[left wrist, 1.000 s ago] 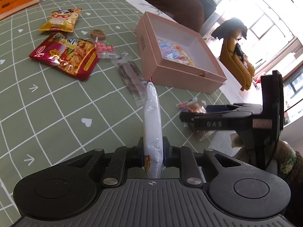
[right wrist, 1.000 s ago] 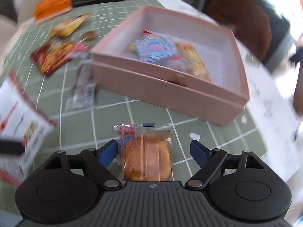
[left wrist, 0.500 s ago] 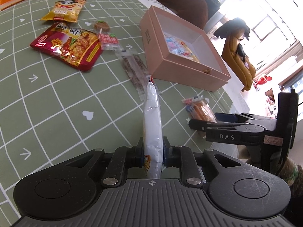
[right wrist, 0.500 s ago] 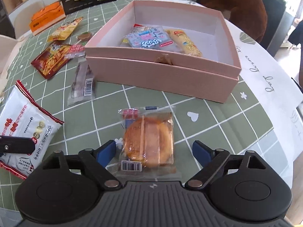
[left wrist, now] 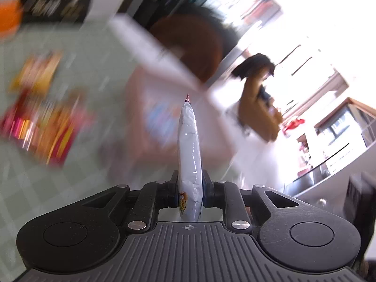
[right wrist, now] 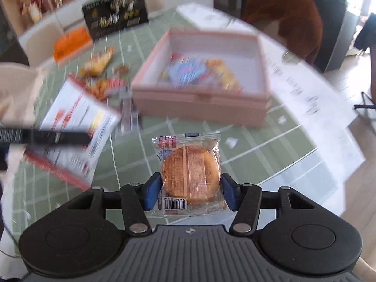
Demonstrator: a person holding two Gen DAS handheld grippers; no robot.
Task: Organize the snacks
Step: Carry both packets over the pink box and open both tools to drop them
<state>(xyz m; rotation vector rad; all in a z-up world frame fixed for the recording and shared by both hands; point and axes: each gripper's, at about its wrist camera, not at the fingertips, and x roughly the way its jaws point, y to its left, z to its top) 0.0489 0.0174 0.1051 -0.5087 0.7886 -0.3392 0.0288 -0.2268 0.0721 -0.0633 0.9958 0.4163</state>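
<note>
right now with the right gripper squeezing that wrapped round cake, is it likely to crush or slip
The wrapped round cake looks soft, so hard squeezing by the right gripper could dent it. Its clear glossy wrapper looks slippery and loose at the edges, so it may shift. It seems light, so it probably won't sag.

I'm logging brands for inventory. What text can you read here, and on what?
Nothing reads cleanly.
Cake packet: digits under the barcode are upside down and too small; red label blurred.
White bag: print blurred.
Black box: gold lettering blurred.
Left wrist view: no legible text.
</note>
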